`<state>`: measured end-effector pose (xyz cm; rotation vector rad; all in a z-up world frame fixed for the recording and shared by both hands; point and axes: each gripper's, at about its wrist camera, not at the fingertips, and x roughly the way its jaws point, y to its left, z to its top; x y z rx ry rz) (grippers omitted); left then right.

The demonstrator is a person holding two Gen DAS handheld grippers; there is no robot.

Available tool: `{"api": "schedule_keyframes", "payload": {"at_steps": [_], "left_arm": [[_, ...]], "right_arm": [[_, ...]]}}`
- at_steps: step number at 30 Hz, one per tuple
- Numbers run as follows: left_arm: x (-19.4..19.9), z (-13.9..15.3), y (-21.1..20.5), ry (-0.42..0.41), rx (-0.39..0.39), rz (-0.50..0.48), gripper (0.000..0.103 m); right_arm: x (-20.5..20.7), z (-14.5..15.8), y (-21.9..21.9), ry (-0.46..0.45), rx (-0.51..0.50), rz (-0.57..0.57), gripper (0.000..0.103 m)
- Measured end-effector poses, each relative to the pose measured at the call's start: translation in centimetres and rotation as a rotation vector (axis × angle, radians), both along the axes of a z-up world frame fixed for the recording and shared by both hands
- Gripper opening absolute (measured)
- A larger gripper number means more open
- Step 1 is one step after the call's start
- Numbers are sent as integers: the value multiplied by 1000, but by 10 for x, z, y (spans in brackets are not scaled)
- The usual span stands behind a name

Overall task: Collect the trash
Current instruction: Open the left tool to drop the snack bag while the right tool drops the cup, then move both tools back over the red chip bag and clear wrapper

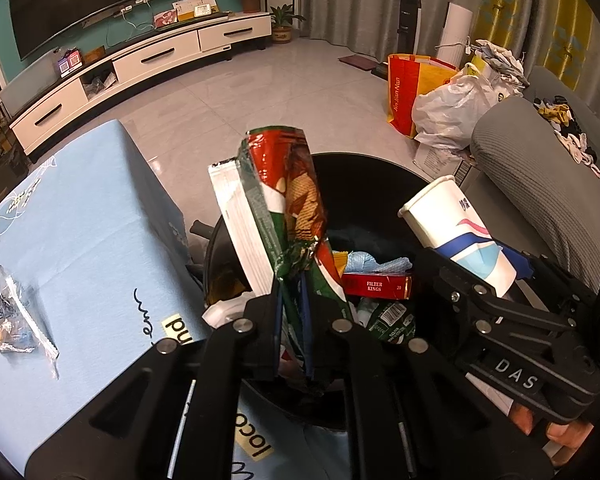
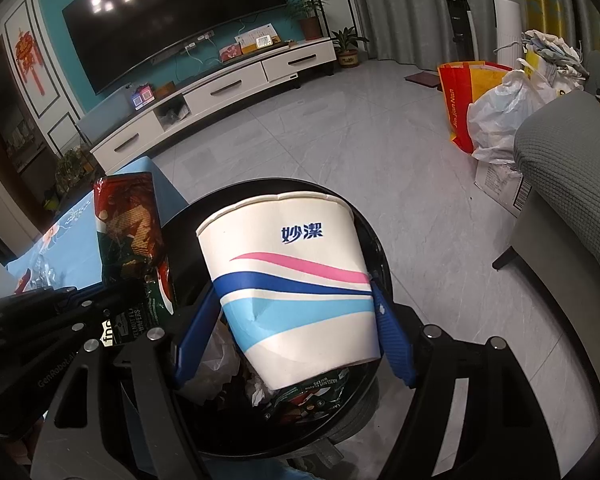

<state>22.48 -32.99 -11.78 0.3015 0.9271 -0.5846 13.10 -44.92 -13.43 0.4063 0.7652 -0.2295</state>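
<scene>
Left gripper [image 1: 292,320] fingers clamped on wrapper [image 1: 284,208] | right gripper [image 2: 292,336] fingers clamped on cup [image 2: 292,288] | I hold both over bin [image 1: 380,172], partly filled | foil scrap [image 1: 12,320] left on table [image 1: 92,216]

The wafer wrapper [image 1: 296,200] is glossy, crinkled foil-plastic. The paper cup [image 2: 292,280] looks matt and smooth, slightly dented. The bin [image 2: 364,232] is shiny black plastic. A matt blue cloth [image 1: 84,232] covers the counter. The floor [image 2: 340,132] is polished tile; the sofa [image 1: 540,168] is ribbed grey fabric.
</scene>
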Motion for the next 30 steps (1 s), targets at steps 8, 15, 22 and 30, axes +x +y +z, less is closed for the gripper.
{"api": "schedule_keyframes", "payload": {"at_steps": [8,15,22,30], "left_arm": [[0,1,2,-6,-3,5,26],[-4,5,5,-25,-7,8,35],[-15,20,15,-69,-30,7,50],[-39,44,49,-128,-75,36,91]], "right_arm": [[1,-2,-2,7,8,3,74],[-2,0,-4,10,20,-6,80],[-13,12,-1,1,8,-25,81],[-39,34,21,-8,-6,-13,85]]}}
